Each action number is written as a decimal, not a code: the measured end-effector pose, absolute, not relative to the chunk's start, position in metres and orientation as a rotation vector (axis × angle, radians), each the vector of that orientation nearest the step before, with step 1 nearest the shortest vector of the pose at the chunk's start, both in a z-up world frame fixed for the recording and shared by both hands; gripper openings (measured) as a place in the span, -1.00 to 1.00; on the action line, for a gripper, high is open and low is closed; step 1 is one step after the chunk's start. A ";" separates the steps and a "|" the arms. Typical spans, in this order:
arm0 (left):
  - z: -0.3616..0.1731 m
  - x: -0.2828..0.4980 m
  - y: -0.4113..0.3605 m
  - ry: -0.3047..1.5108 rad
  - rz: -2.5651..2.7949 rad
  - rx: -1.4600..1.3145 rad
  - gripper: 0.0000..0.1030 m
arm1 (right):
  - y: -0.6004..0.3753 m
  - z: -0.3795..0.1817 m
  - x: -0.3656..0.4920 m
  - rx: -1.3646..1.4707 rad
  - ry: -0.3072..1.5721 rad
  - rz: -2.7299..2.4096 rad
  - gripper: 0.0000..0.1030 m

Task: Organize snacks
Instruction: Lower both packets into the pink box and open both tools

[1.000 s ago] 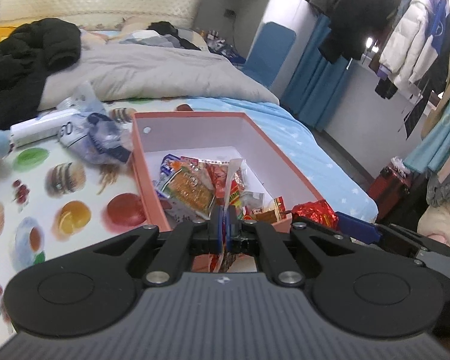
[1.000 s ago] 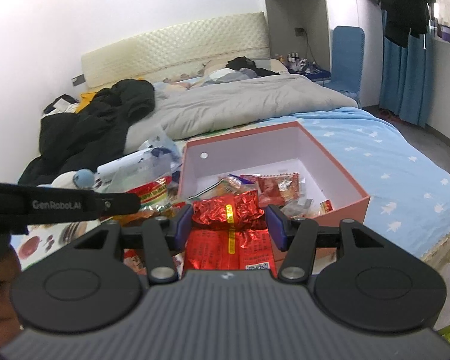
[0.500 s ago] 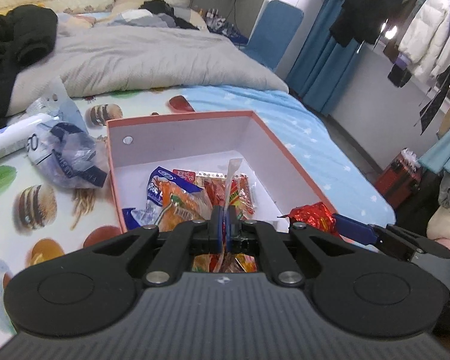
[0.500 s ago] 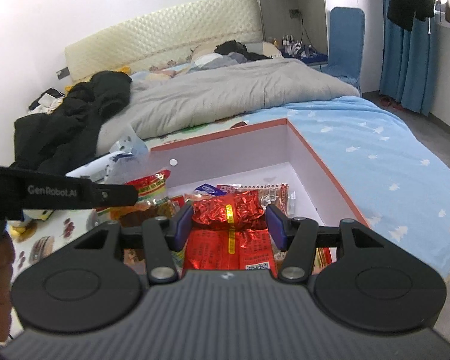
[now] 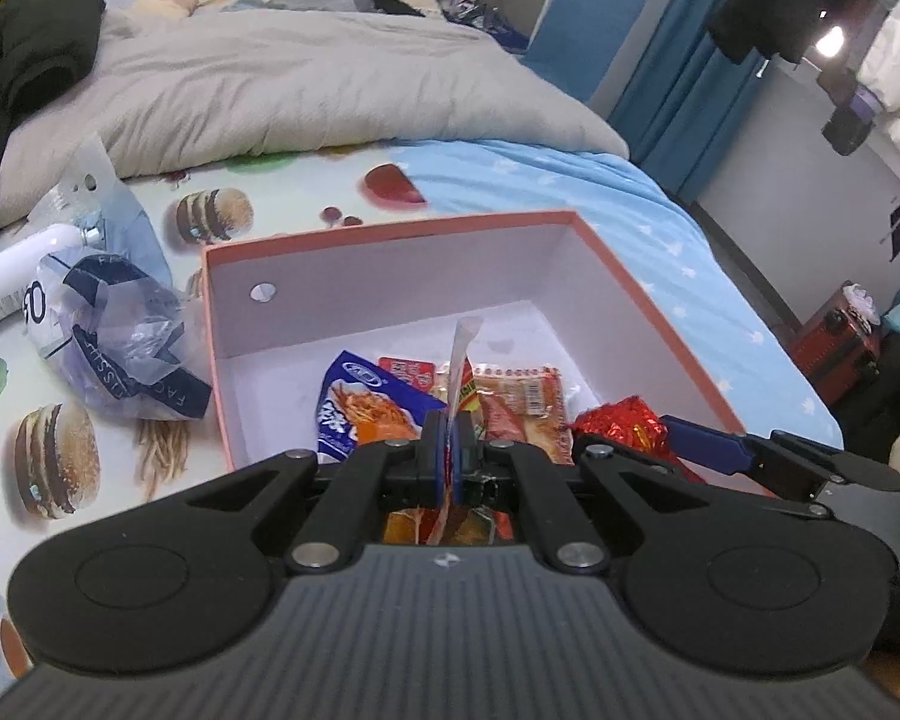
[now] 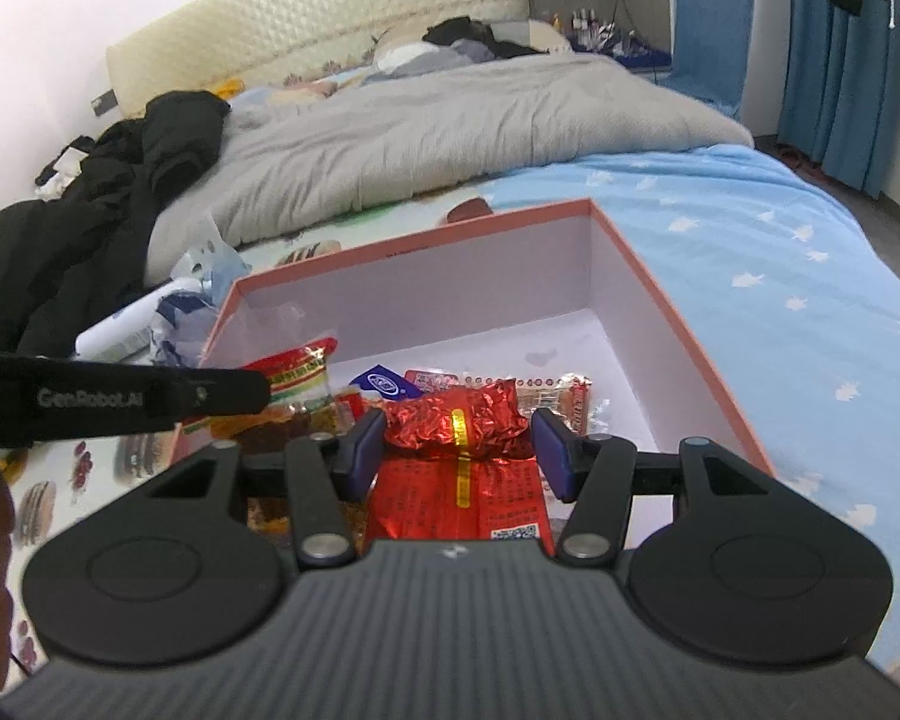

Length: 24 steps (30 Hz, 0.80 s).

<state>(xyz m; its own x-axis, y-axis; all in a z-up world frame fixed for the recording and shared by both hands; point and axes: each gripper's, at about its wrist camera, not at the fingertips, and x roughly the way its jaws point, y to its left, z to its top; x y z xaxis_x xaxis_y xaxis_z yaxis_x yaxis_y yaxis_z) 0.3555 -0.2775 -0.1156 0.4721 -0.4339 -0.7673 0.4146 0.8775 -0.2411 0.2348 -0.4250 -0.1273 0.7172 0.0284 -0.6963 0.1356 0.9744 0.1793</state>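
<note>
On the bed (image 5: 600, 192), the pink box (image 5: 390, 231) is holding several snack packets (image 5: 522, 402), the left hand-held gripper (image 5: 442, 456) is pinching a thin packet (image 5: 463, 360) above it, and the right hand-held gripper (image 6: 459, 450) is clamping a red foil pack (image 6: 456, 456).

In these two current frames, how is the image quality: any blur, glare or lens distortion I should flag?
Left wrist view: strong fisheye bending at the edges, blown-out light at the window top right, grey duvet soft, the box and its snacks fairly sharp. Right wrist view: same curvature, red foil packet throwing glare, headboard soft, wall upper left washed out.
</note>
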 end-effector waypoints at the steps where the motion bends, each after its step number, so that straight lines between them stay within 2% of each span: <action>1: -0.117 0.356 -0.275 0.952 -0.520 -0.028 -0.94 | -0.425 -0.129 0.239 0.226 0.777 -0.056 0.10; 5: -0.116 0.350 -0.278 0.934 -0.550 0.023 -0.93 | -0.425 -0.134 0.246 0.236 0.797 -0.058 0.11; 7: -0.114 0.344 -0.278 0.933 -0.537 0.040 -0.89 | -0.426 -0.134 0.245 0.243 0.804 -0.061 0.18; 8: -0.112 0.341 -0.276 0.935 -0.532 0.033 -0.81 | -0.426 -0.133 0.245 0.247 0.804 -0.061 0.33; 9: -0.110 0.339 -0.275 0.935 -0.527 0.025 -0.65 | -0.426 -0.131 0.242 0.249 0.804 -0.065 0.46; 10: -0.107 0.336 -0.272 0.933 -0.524 0.015 -0.55 | -0.425 -0.130 0.241 0.248 0.803 -0.068 0.50; 12: -0.097 0.327 -0.266 0.913 -0.518 0.001 -0.14 | -0.423 -0.125 0.234 0.236 0.795 -0.075 0.50; 14: -0.083 0.317 -0.261 0.878 -0.505 0.003 -0.01 | -0.424 -0.118 0.228 0.233 0.783 -0.077 0.50; 24: -0.014 0.248 -0.232 0.756 -0.517 -0.003 0.02 | -0.412 -0.061 0.168 0.251 0.668 -0.092 0.50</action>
<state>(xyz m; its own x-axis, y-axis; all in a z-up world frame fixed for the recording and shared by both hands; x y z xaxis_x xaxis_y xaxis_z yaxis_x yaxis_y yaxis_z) 0.2480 -0.2323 -0.0137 0.6091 -0.4490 -0.6537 0.4466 0.8754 -0.1851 0.1678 -0.4118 -0.0609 0.7824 -0.0037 -0.6228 0.1640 0.9659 0.2003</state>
